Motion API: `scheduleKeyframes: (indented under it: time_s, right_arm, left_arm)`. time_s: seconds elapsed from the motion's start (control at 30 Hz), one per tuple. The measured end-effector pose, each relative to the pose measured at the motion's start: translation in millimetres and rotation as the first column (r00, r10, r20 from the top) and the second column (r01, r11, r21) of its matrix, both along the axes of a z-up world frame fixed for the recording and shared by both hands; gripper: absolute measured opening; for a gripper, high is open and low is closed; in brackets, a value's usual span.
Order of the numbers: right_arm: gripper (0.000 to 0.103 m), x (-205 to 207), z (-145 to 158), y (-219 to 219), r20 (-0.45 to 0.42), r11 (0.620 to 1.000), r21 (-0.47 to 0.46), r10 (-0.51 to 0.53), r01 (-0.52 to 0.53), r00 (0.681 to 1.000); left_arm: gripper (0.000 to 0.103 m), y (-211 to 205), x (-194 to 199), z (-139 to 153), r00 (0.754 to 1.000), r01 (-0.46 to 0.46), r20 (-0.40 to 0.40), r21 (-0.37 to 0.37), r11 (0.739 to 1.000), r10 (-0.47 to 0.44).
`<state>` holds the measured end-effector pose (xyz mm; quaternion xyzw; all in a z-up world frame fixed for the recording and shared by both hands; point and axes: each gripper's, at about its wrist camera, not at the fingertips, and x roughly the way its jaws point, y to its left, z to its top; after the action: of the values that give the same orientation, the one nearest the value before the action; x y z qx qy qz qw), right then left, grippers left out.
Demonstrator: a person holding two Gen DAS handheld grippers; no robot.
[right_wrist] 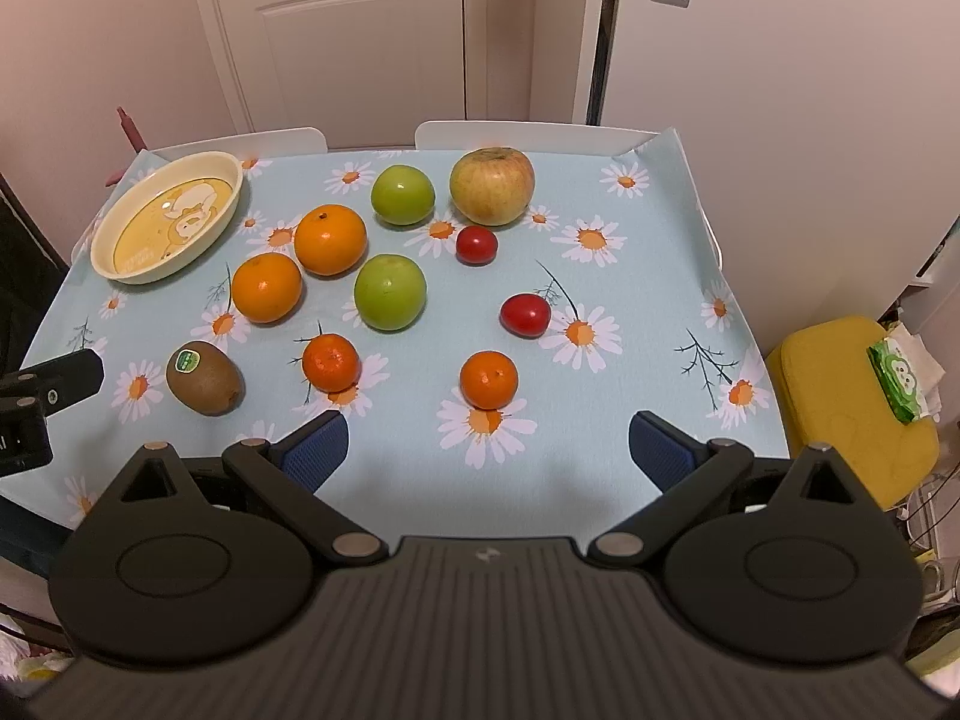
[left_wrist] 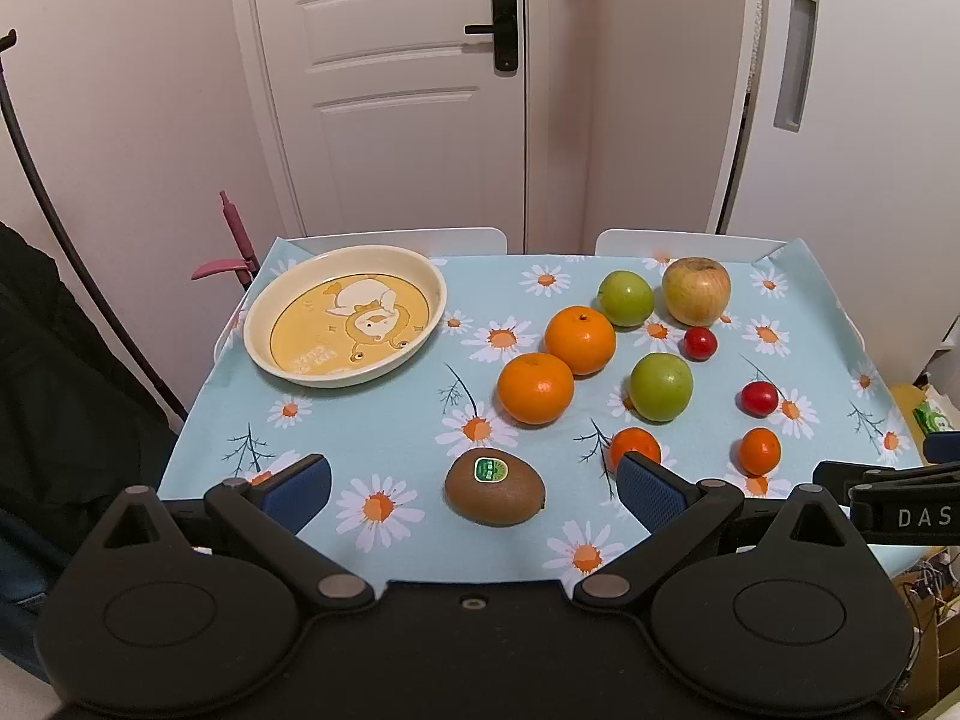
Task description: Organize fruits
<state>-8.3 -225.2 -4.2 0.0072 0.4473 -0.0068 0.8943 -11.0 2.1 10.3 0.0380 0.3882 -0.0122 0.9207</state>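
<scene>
Left hand-held gripper point(left_wrist: 474, 489), released, empty: kiwi point(left_wrist: 495, 487) lies between its fingers on the surface point(left_wrist: 390, 414). Right hand-held gripper point(right_wrist: 486, 450), released, empty: small mandarin point(right_wrist: 488, 379) just ahead. Beyond: oranges, green apples, tomatoes; empty plate point(left_wrist: 345, 315) far left.

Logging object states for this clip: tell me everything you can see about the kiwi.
The kiwi is a brown, fuzzy-looking oval fruit lying on its side on the daisy-print tablecloth, near the front edge. A small green oval sticker sits on its upper face. It looks whole and uncut. It lies between the spread fingers of the left hand-held gripper, which do not touch it. Nothing else touches it; the nearest fruit, a small tangerine, lies apart to its right.
</scene>
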Motion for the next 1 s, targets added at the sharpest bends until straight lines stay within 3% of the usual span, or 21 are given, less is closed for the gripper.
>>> scheduleKeyframes:
  time_s: [0.53, 0.73, 1.0]
  right_arm:
    - [0.103, 2.1, -0.1, 10.6, 0.035, 0.998, 0.034, 0.053, -0.054, 0.998]
    - [0.103, 13.3, -23.9, 10.9, 0.089, 0.985, 0.031, 0.167, -0.170, 0.982]
    - [0.103, 35.8, -66.8, -3.7, 0.139, 0.966, 0.032, 0.250, -0.256, 0.958]
  left_arm:
    - [0.102, 10.7, 3.0, -3.7, 0.999, 0.037, 0.000, -0.014, 0.999, -0.037]
    - [0.102, 13.5, 11.3, -32.1, 0.995, 0.099, 0.009, 0.009, 0.995, -0.099]
    - [0.099, 10.6, 20.2, -76.4, 0.996, 0.073, 0.048, 0.066, 0.995, -0.076]
